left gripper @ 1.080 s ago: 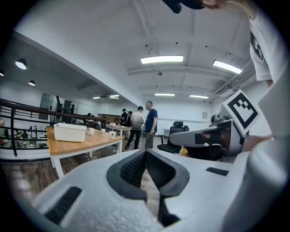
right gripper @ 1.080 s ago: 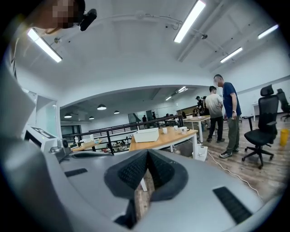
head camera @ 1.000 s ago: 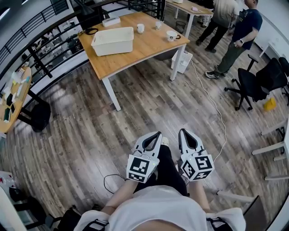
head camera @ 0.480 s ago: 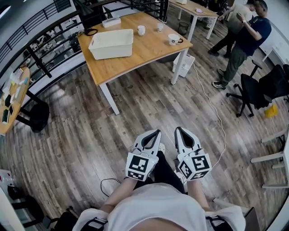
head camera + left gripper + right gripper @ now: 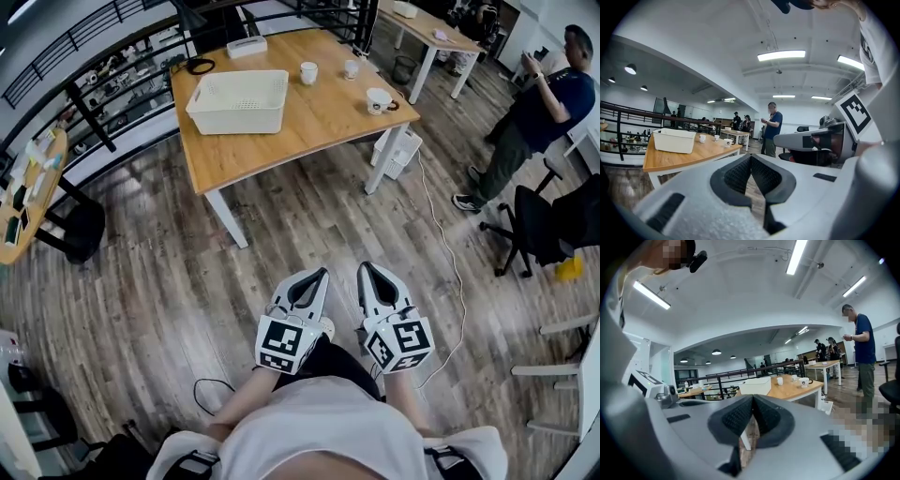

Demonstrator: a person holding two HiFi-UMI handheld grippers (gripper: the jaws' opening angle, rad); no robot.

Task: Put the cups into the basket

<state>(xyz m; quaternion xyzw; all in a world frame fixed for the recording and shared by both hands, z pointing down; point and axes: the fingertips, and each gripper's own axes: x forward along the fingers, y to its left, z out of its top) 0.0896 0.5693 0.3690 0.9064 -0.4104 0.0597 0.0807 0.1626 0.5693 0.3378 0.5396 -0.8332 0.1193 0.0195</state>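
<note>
Progress nil: you stand well apart from the tabletop (image 5: pixel 309 117), your left claw (image 5: pixel 324 273) and right claw (image 5: pixel 364 267) both closed and empty, while the three cups (image 5: pixel 308 72) sit on it outside the basket (image 5: pixel 239 120), which looks empty, so every cup is yet to be placed.

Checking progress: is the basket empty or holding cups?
Empty: the basket looks bare inside, and three cups stand outside it on the table.

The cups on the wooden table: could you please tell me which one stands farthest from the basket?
The wide cup by the table's right corner. The tall cup and the small cup stand further back, nearer the white basket.
</note>
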